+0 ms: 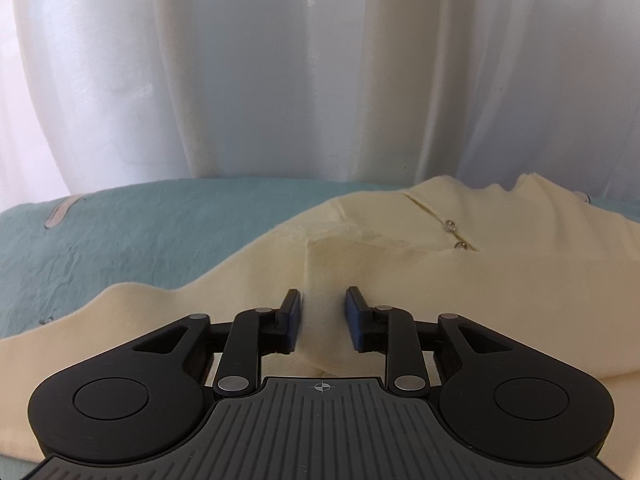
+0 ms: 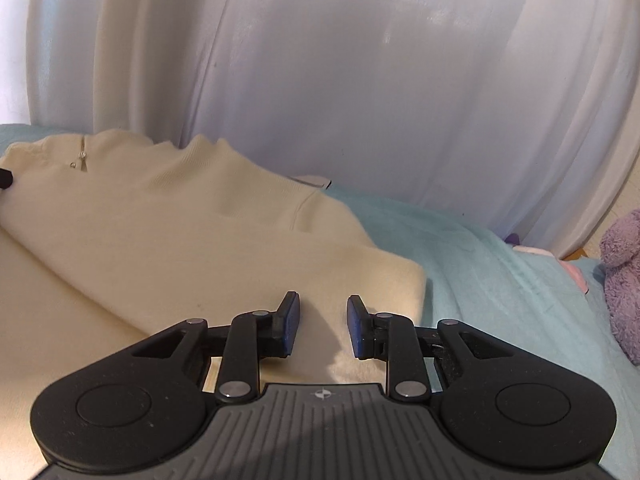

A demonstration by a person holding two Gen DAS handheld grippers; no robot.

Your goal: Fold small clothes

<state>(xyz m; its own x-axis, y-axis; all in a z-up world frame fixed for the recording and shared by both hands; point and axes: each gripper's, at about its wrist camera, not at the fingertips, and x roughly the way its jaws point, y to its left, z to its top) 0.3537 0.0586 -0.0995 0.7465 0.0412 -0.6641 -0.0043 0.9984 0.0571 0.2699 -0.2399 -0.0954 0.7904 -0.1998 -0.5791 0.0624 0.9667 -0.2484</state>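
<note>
A cream knit sweater [image 1: 440,280] with small shiny buttons [image 1: 451,225] at its neck lies spread on a teal bedsheet [image 1: 140,232]. My left gripper [image 1: 323,316] hovers low over a folded-over part of it. The jaws stand apart, a raised crease of cream cloth runs between the blue pads, and they do not pinch it. In the right wrist view the sweater [image 2: 180,220] lies folded with its collar at the far side. My right gripper [image 2: 323,320] is open just above the sweater's near right corner, holding nothing.
White curtains [image 2: 360,100] hang close behind the bed along its far edge. A purple plush toy [image 2: 624,280] sits on the sheet [image 2: 500,280] at the far right. Bare teal sheet stretches left of the sweater in the left wrist view.
</note>
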